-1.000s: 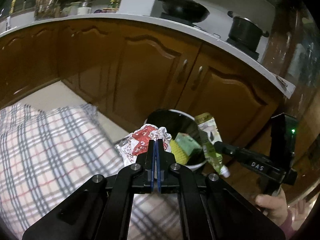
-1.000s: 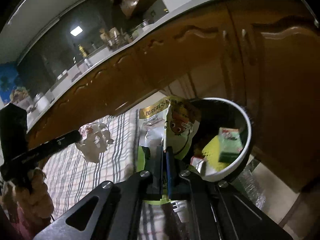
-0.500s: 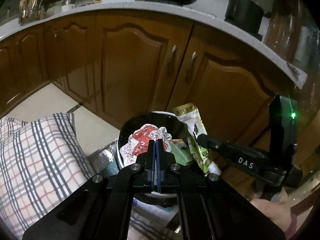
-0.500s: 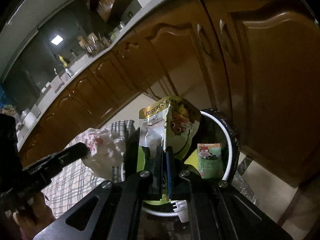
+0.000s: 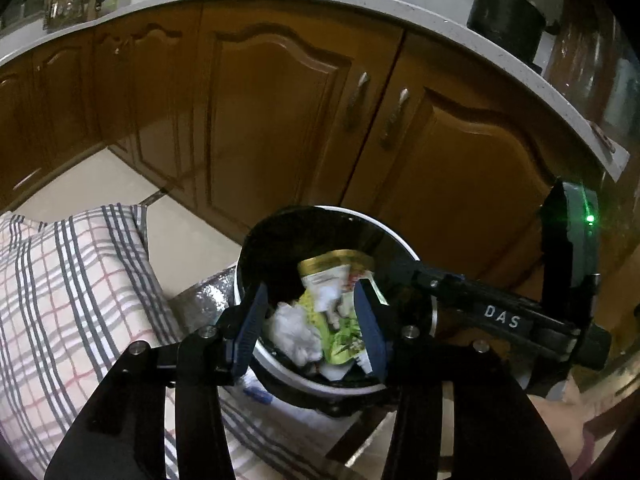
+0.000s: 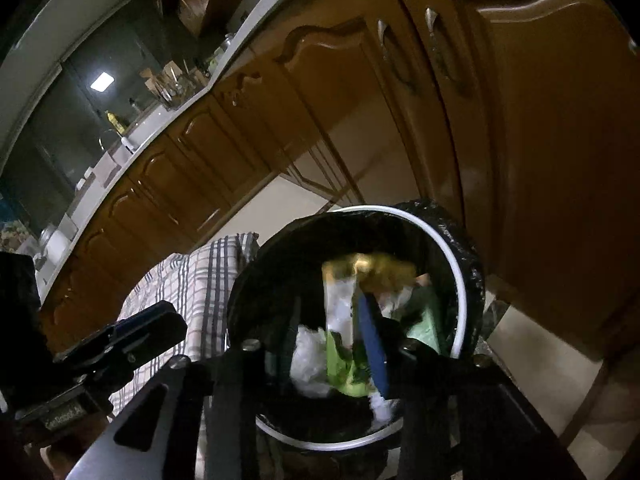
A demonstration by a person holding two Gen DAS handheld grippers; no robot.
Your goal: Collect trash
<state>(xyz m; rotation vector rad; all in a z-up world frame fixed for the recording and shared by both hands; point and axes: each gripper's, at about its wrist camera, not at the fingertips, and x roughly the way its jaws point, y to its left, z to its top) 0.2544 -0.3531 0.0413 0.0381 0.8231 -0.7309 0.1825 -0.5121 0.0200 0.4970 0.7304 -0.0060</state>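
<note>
Both jaws are opening over the bin (image 5: 400,240): left hand-held gripper (image 5: 310,322) has dropped the wad (image 5: 294,330), right hand-held gripper (image 6: 332,332) the pouch (image 5: 340,280). Both now lie inside, nothing gripped; this load looks binned.

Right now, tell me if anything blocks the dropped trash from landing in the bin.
Nothing visible does. The crumpled white wrapper and green-yellow pouch are already inside the bin's rim, below both sets of opening jaws, with nothing between them.

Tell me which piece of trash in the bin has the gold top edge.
The green-and-white snack pouch, standing tallest in the bin. The crumpled white wrapper beside it has no gold.
</note>
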